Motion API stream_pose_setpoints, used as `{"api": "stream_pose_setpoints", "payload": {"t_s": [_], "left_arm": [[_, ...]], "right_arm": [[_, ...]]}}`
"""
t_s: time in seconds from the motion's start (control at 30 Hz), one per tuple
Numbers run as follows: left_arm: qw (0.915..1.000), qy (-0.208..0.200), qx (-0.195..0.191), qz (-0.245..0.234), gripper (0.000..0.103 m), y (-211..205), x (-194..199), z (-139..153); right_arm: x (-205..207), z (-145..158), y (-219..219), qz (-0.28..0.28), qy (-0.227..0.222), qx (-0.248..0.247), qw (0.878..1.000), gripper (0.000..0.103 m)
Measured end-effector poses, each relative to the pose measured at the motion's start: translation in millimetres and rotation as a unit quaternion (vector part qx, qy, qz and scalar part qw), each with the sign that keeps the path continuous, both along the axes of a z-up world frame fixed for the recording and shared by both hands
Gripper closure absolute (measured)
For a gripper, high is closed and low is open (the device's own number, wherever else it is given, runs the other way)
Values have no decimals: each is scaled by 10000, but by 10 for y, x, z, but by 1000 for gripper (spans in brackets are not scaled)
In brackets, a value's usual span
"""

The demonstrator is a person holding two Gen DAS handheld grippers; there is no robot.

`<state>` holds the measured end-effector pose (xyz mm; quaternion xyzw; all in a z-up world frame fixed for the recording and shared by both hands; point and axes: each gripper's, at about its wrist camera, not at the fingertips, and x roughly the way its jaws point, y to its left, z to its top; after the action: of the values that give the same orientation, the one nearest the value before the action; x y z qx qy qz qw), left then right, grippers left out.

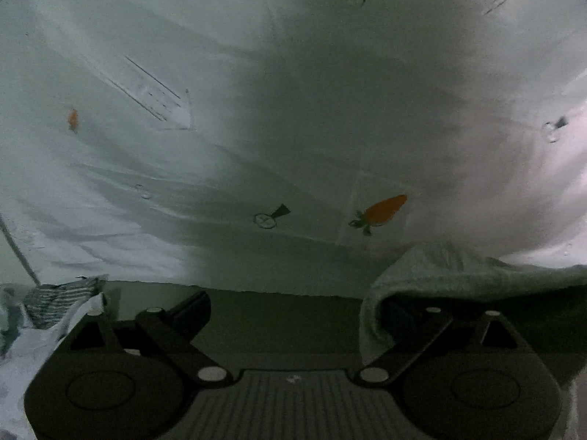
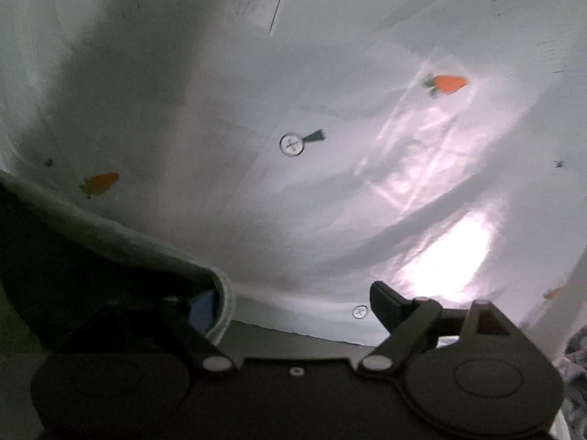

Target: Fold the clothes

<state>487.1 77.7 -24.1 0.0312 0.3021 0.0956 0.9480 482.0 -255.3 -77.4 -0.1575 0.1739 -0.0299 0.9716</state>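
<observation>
A white shirt (image 1: 293, 110) printed with orange carrots (image 1: 385, 211) and fitted with round buttons (image 1: 266, 220) hangs spread close in front of both cameras and fills both views. My left gripper (image 1: 293, 304) is open. Its left finger (image 1: 190, 308) is bare, and a grey-green fold of the shirt (image 1: 440, 267) drapes over the right finger. The right wrist view shows the same shirt (image 2: 256, 201), a carrot (image 2: 449, 83) and a button (image 2: 291, 144). My right gripper (image 2: 293, 300) is open too. A grey-green fold (image 2: 110, 234) covers its left finger, while the right finger (image 2: 385, 304) is bare.
A dark surface (image 1: 279, 319) shows below the shirt's lower edge. A striped cloth (image 1: 55, 300) and a pale crumpled cloth (image 1: 29, 359) lie at the lower left. Grey patterned fabric (image 2: 576, 352) sits at the far right edge of the right wrist view.
</observation>
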Motion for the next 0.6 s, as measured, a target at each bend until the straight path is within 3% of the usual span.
{"api": "stream_pose_setpoints", "payload": {"t_s": [0.17,0.3,0.43,0.6], "left_arm": [[9999,84,56,-97,6,-104,-454,34],[9996,238,19,-124,6,-160,-741,-103],[9980,546,310,18,7,-186,-987,-343],[9943,1051,-83,171,7,9,-1080,-674]], "right_arm": [[-448,-37,-110,-69,-127,-22,9999,15],[-725,-200,-200,-211,-159,-157,9995,14],[-961,-365,-266,-464,-46,-207,9987,14],[-1134,-581,-339,-532,384,6,9978,14]]}}
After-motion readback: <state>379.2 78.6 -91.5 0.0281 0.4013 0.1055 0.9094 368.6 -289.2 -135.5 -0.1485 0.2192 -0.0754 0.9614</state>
